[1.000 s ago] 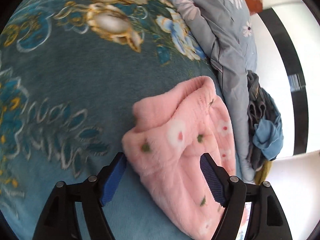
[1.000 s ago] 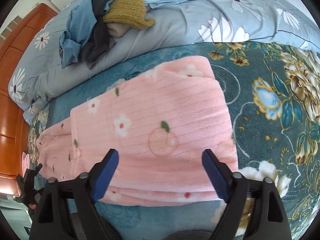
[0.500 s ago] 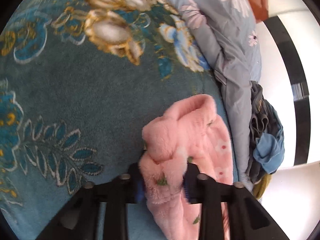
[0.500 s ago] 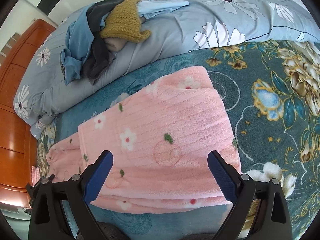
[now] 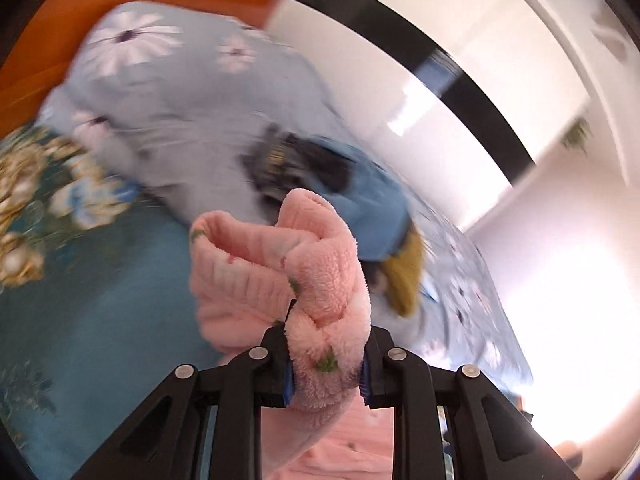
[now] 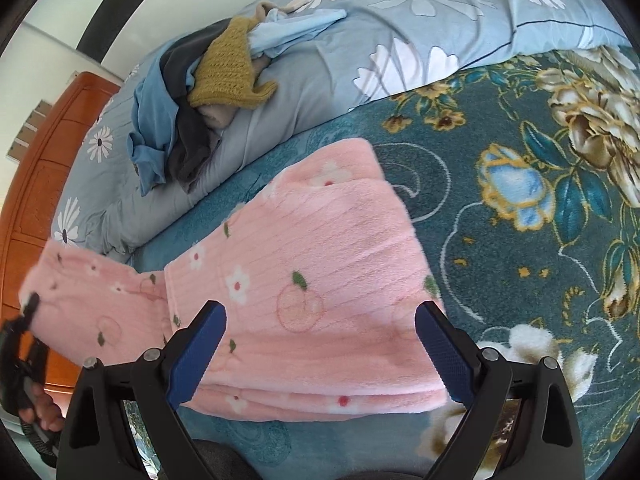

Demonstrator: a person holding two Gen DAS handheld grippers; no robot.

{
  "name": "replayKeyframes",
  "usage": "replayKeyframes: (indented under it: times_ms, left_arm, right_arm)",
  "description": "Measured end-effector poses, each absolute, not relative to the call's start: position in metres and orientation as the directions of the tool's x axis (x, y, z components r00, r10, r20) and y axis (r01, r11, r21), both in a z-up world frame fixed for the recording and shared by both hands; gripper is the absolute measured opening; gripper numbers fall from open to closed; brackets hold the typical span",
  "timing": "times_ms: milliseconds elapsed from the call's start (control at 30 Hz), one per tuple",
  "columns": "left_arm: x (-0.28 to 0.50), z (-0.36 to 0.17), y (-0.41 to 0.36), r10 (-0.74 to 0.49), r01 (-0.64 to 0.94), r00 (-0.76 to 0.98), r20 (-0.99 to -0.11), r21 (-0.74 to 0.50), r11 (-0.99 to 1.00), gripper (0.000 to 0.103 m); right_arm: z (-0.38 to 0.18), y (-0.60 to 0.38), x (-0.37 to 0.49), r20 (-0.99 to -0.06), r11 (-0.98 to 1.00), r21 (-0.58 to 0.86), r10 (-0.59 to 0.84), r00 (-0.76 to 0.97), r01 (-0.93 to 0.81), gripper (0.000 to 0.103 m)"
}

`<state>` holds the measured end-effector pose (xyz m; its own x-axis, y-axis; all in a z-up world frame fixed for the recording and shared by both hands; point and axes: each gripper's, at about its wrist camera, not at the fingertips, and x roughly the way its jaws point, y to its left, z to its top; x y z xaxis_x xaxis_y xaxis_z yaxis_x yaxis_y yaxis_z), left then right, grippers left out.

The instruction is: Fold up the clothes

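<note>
Left wrist view: left gripper (image 5: pixel 326 364) fingers closed on a bunched end of the pink garment (image 5: pixel 280 276), frame centre. Right wrist view: right gripper (image 6: pixel 320 344) fingers wide open, empty, above the pink garment (image 6: pixel 316 280) lying on the bed (image 6: pixel 520 280), lower centre.

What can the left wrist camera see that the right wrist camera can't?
Only the left wrist view shows the left gripper pinching a bunched end of the pink fleece garment, and a black wall stripe. Only the right wrist view shows the open right gripper above the garment's flat folded part. Both show the teal flowered blanket, the grey daisy quilt and the pile of clothes.
</note>
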<state>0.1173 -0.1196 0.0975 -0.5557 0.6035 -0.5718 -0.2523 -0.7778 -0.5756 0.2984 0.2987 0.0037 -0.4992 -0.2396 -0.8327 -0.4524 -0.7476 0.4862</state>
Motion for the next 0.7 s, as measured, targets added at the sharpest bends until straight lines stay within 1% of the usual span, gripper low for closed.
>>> replayKeyframes:
  times_ms: [67, 167, 367, 500, 633, 700]
  left_arm:
    - [0.119, 0.099, -0.071, 0.635, -0.324, -0.501, -0.588, -0.552, -0.768, 0.025]
    - [0.127, 0.080, -0.006, 0.671, -0.382, -0.391, -0.630, -0.552, -0.741, 0.025]
    - [0.175, 0.034, 0.095, 0.634, -0.492, -0.229, -0.739, -0.474, -0.730, 0.025]
    - [0.200, 0.006, 0.132, 0.579, -0.536, -0.162, -0.799, -0.422, -0.731, 0.025]
    - [0.210, -0.018, 0.151, 0.527, -0.579, -0.125, -0.841, -0.370, -0.727, 0.026]
    - [0.210, -0.029, 0.155, 0.513, -0.581, -0.103, -0.852, -0.367, -0.726, 0.028]
  right_arm:
    - [0.001, 0.313, 0.305, -0.828, -0.728, 0.497, -0.236, -0.509, -0.472, 0.096]
    - [-0.003, 0.337, 0.317, -0.825, -0.698, 0.506, -0.218, -0.522, -0.507, 0.096]
    - [-0.012, 0.376, 0.340, -0.824, -0.646, 0.513, -0.188, -0.534, -0.565, 0.096]
    - [-0.020, 0.386, 0.349, -0.824, -0.623, 0.522, -0.192, -0.534, -0.582, 0.096]
    - [-0.028, 0.387, 0.351, -0.825, -0.604, 0.527, -0.197, -0.529, -0.597, 0.096]
    - [-0.029, 0.386, 0.349, -0.831, -0.608, 0.520, -0.197, -0.521, -0.600, 0.096]
